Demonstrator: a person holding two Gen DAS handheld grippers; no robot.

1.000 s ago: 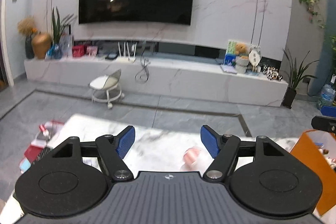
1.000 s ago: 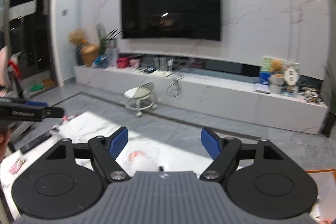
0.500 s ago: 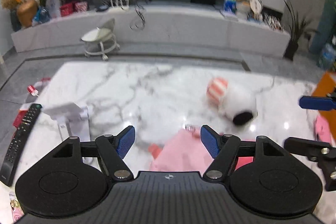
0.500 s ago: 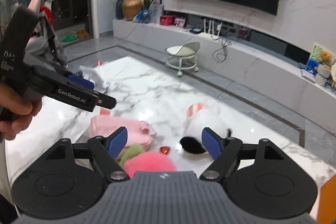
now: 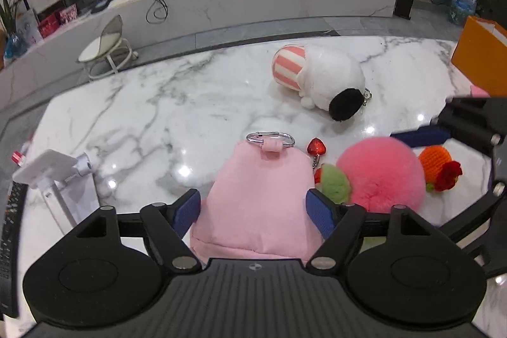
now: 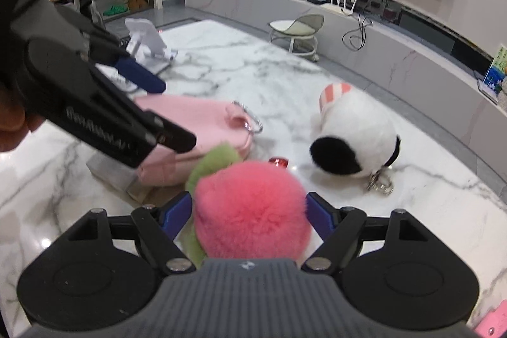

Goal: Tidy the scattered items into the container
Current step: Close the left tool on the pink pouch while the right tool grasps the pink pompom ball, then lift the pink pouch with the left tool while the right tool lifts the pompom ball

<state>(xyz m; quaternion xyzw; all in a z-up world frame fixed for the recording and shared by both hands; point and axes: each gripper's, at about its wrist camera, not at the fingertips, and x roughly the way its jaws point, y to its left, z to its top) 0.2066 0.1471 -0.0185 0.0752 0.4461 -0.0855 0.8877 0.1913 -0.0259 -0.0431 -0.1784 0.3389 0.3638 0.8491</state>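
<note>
Pink pouch (image 5: 258,198) lies between the wide-open left gripper (image 5: 253,211); the right gripper (image 6: 248,211), equally wide, straddles the peach plush (image 6: 250,205), apparently untouched. Close squarely mid-body.

Lettering is moulded in white along the side of the left gripper (image 6: 149,113) as seen from the right wrist view, but motion blur leaves it unreadable. A small round emblem sits on the grey ribbed housing in each wrist view; no characters can be made out. No other text, number or sign is legible.
</note>
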